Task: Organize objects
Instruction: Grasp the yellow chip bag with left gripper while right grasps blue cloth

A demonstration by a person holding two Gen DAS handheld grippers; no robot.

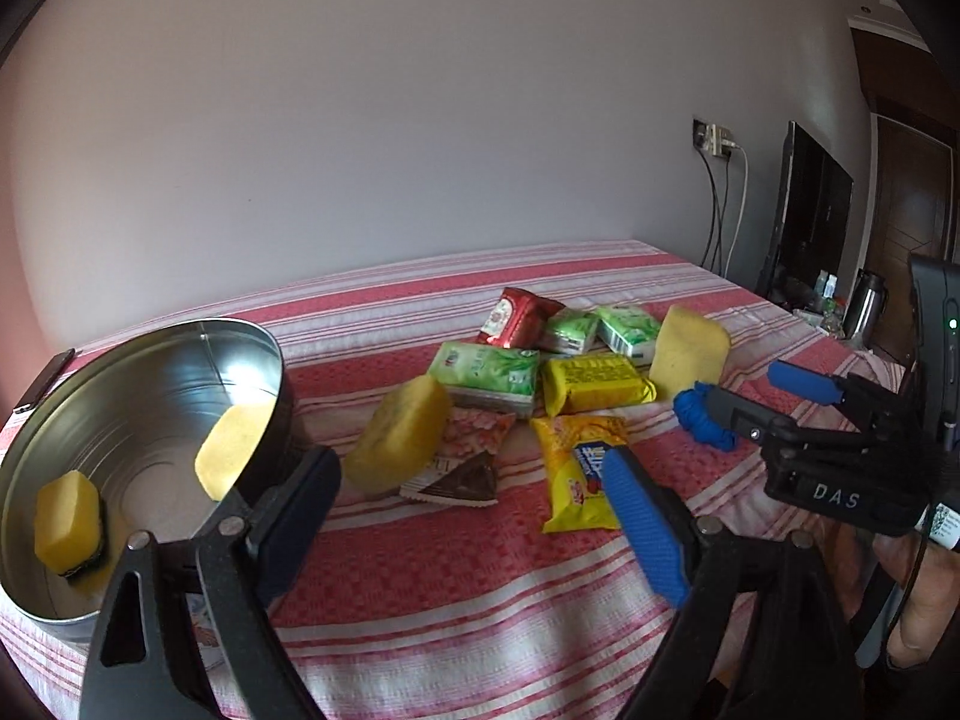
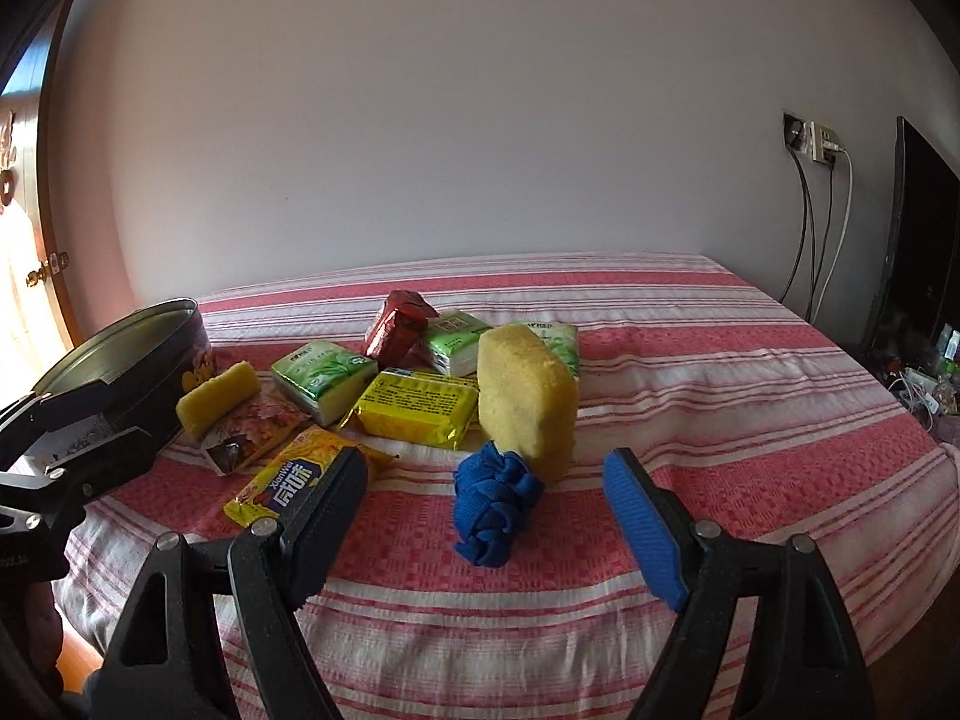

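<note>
Your left gripper point(image 1: 474, 516) and right gripper point(image 2: 486, 516) are both spread wide, nothing between them. The blue cloth point(image 2: 495, 504) sits mid-frame ahead of your right one, touching the big sponge point(image 2: 525, 396), and the round tin point(image 1: 126, 420) with a sponge inside is at lower left in the left view

Sponge point(image 1: 66, 519) in tin point(image 1: 90, 396), packets point(image 1: 486, 375) right of it, on bed point(image 1: 480, 600)

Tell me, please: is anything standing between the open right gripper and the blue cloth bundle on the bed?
Nothing visible does. The blue cloth bundle lies just ahead of the right gripper, in line with the gap between its open jaws. The big yellow sponge stands right behind the bundle, not in front of it.
</note>
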